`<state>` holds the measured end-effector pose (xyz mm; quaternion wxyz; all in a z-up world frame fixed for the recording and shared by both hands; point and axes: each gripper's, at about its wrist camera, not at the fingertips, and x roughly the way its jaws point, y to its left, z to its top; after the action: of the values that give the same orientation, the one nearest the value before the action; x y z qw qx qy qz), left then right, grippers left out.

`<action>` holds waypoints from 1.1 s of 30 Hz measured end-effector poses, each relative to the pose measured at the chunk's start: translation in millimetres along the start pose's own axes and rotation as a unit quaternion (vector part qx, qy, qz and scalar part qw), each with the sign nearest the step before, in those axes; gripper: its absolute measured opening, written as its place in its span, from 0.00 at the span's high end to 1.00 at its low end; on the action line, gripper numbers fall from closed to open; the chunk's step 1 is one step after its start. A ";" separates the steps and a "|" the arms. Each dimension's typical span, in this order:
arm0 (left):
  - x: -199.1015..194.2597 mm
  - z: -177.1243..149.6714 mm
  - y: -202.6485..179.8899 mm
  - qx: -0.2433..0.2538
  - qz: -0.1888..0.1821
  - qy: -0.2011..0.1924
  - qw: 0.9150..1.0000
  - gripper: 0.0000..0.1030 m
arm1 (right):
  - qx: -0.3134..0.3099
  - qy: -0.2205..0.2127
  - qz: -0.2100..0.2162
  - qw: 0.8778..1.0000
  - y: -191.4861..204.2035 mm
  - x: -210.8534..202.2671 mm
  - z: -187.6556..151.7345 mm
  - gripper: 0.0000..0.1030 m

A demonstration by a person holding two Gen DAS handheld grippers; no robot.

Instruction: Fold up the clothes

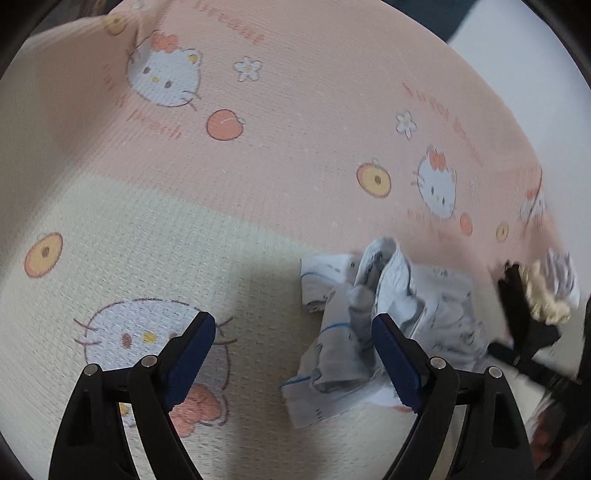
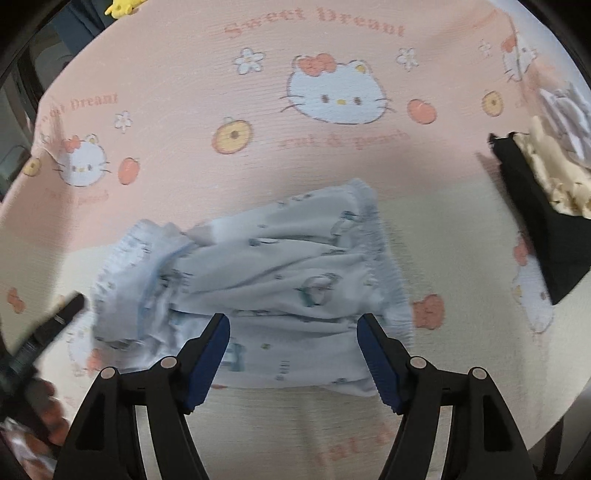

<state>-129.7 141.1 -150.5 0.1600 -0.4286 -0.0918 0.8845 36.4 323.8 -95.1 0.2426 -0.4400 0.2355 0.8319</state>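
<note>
Lying crumpled under open claws: pale-blue shorts

One pale blue printed garment, crumpled, on one pink-and-cream cartoon-cat blanket; one black bin holding two visible cloth items, one cream, one white-grey; two grippers, left gripper and right gripper; one yellow object at the far edge.
</note>
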 end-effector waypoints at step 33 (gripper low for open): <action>15.5 -32.7 -13.1 0.143 -0.010 -0.006 0.990 0.17 | 0.025 0.181 0.173 0.968 108.2 55.1 34.0 0.31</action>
<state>-110.2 159.7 -178.0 0.2283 -0.3948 0.0305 0.8894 -78.1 271.7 -105.3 0.0596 -0.5294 0.3689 0.7616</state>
